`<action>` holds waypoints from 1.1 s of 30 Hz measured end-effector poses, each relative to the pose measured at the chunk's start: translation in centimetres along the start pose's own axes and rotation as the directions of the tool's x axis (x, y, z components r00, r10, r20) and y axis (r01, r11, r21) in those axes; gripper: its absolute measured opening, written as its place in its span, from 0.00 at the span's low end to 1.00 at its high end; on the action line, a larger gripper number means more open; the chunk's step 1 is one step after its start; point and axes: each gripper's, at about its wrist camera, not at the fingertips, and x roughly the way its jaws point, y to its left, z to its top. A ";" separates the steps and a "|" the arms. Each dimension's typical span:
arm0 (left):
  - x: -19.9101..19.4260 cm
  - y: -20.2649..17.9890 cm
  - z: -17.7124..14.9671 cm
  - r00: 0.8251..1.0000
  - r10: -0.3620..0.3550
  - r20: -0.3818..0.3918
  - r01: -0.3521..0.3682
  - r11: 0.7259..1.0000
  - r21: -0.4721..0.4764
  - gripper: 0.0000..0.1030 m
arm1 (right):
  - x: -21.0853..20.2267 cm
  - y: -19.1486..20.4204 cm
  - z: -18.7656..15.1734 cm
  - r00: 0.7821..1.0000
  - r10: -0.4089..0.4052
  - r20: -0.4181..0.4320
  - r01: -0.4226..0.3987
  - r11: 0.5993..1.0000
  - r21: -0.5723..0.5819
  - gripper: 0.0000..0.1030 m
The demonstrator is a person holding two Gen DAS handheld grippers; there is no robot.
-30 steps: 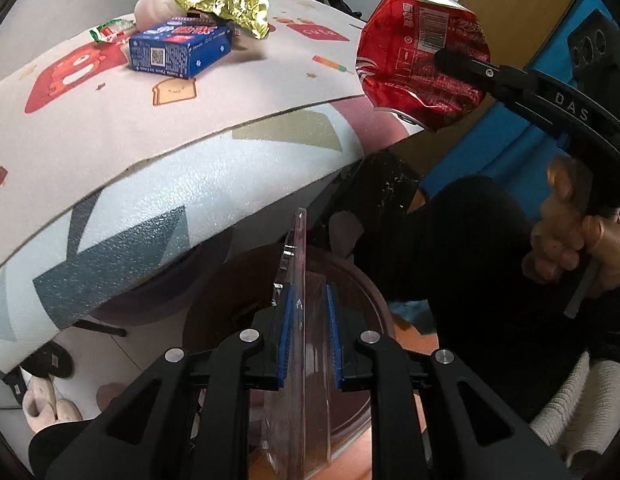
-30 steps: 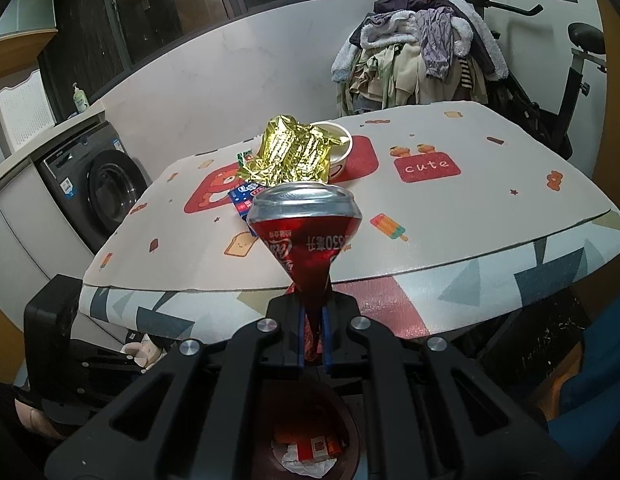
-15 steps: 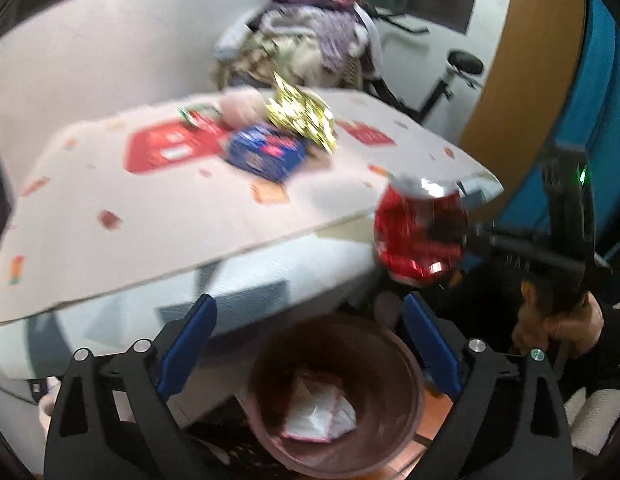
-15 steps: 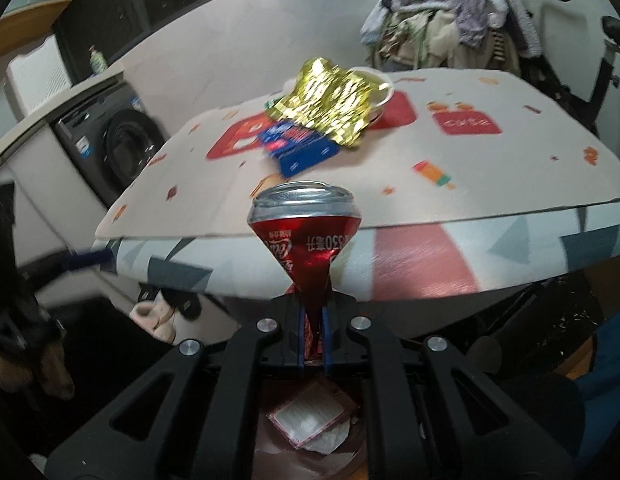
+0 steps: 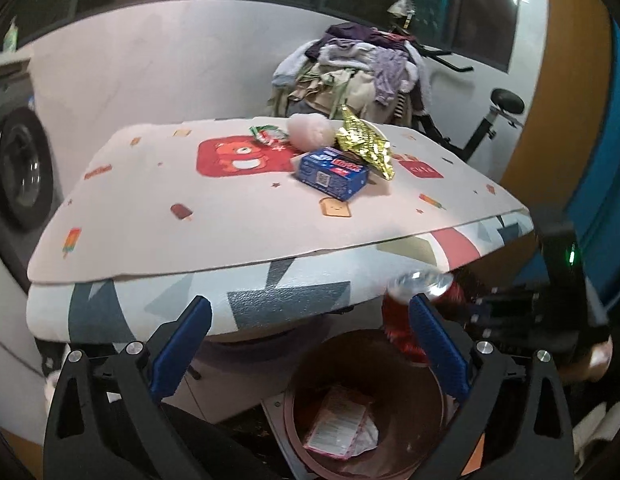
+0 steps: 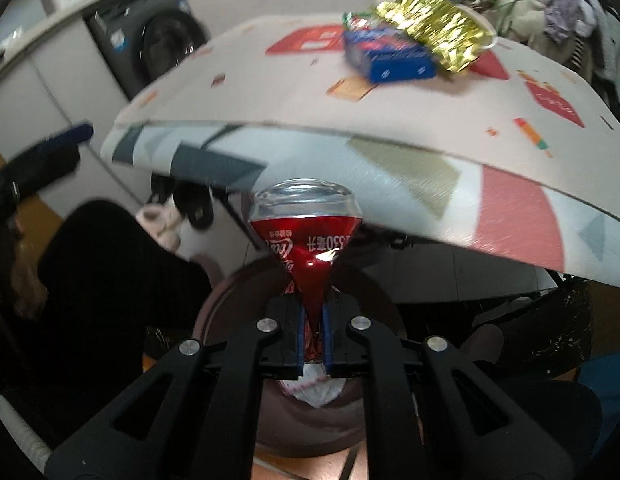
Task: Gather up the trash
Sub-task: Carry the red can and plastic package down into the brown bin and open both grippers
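Note:
My right gripper is shut on a crushed red soda can and holds it over the rim of a brown trash bin. In the left wrist view the can hangs at the bin's far right rim, with packaging lying inside. My left gripper is open and empty in front of the bin. On the table lie a blue box, a gold foil wrapper, a red-green wrapper and a pink fluffy thing.
The table edge overhangs the bin. A washing machine stands at the left. A pile of clothes and an exercise bike stand behind the table. Slippers lie under the table.
My left gripper opened, let a clear plastic sheet go and pulled back from the bin. My right gripper brought the can down from table height to the bin's rim.

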 end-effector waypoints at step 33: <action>0.9 1.4 -0.1 0.999 0.006 -0.036 -0.008 0.998 -0.068 0.94 | 4.9 -1.8 -0.7 0.957 -0.166 -0.239 0.183 0.982 0.051 0.89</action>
